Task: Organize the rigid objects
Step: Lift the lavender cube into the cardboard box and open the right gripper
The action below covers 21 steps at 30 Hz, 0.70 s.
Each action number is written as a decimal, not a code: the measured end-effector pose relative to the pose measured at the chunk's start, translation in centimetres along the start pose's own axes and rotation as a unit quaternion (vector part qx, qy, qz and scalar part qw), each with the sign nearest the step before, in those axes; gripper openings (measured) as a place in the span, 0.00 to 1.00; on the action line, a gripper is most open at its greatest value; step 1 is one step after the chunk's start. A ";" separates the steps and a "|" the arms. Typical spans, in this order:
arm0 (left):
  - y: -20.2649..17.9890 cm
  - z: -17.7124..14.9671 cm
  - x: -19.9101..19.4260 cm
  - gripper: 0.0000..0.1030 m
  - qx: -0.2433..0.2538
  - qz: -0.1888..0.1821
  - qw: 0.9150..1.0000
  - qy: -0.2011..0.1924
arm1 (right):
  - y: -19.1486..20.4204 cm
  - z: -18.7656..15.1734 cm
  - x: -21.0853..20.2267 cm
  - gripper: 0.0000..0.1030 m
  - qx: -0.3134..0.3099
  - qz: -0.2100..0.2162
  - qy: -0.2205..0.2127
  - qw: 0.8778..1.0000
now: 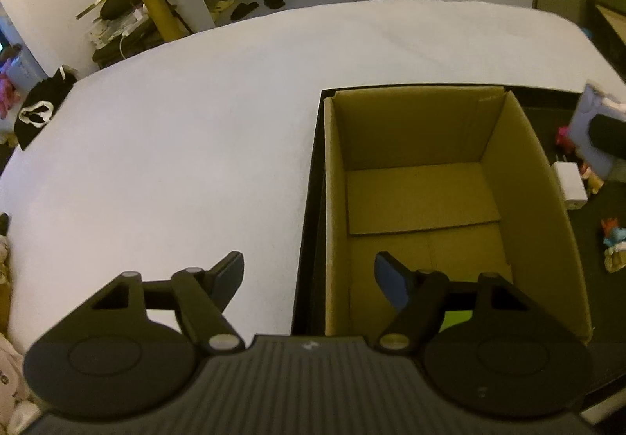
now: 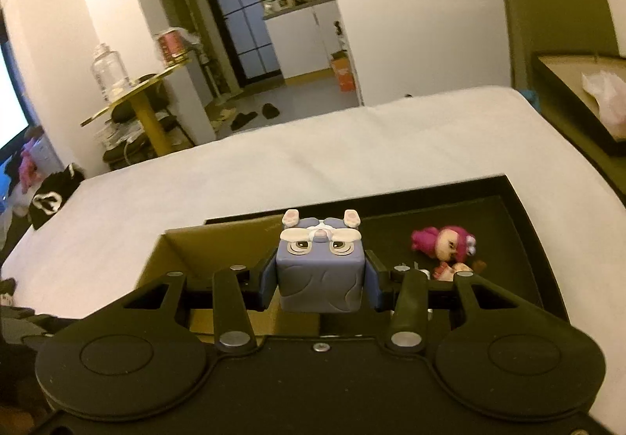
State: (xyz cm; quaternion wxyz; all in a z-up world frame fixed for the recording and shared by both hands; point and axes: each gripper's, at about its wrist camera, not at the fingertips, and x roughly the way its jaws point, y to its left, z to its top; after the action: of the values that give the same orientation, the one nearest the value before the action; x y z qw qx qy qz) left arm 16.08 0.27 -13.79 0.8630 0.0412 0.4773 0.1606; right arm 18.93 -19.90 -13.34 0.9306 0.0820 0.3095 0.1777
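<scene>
1. Your right gripper [image 2: 320, 280] has its two fingers clamped on the flat side faces of the lavender-blue cube-shaped toy figure with a cartoon face and small white ears [image 2: 320, 270]. The toy is held clear above the near edge of the open brown cardboard box [image 2: 219, 239], face up and turned away from you.
2. That cube looks like hard moulded plastic: stiff, probably light, and smooth enough to slip if you ease the squeeze. The flat sides you hold now seem the right place; keep off the small ears and the raised face details, which look like the likeliest parts to snap.
3. Your left gripper [image 1: 309, 274] has its fingers wide apart and holds nothing. It hangs over the left wall of the cardboard box [image 1: 422, 196], one finger above the white sheet-covered bed [image 1: 176, 122], the other above the box floor.
4. The box sits inside a shallow black tray [image 2: 520, 200], and it appears almost bare, with something green just showing at its near end.
5. Beyond the cube, a small pink-haired doll figure [image 2: 444, 245] lies on the tray floor to the right of the box, with other small pieces beside it.
6. My reading is that the cube goes into the box next, lowered rather than dropped.
</scene>
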 end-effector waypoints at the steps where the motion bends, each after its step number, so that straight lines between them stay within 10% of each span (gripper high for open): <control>1: 0.1 0.0 0.1 0.69 -0.003 0.000 1.000 0.000 | 0.5 0.1 0.0 0.42 -0.006 0.004 0.001 1.000; 21: 0.4 -0.6 1.6 0.09 -0.001 -0.043 0.999 0.023 | 6.9 1.4 1.0 0.42 -0.155 0.074 0.042 0.984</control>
State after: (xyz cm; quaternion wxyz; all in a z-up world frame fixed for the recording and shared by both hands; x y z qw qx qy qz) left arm 16.28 1.09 -15.34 0.8579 0.0164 0.4981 0.1246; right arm 18.55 -13.16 -10.99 0.9027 -0.0476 0.3097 0.2949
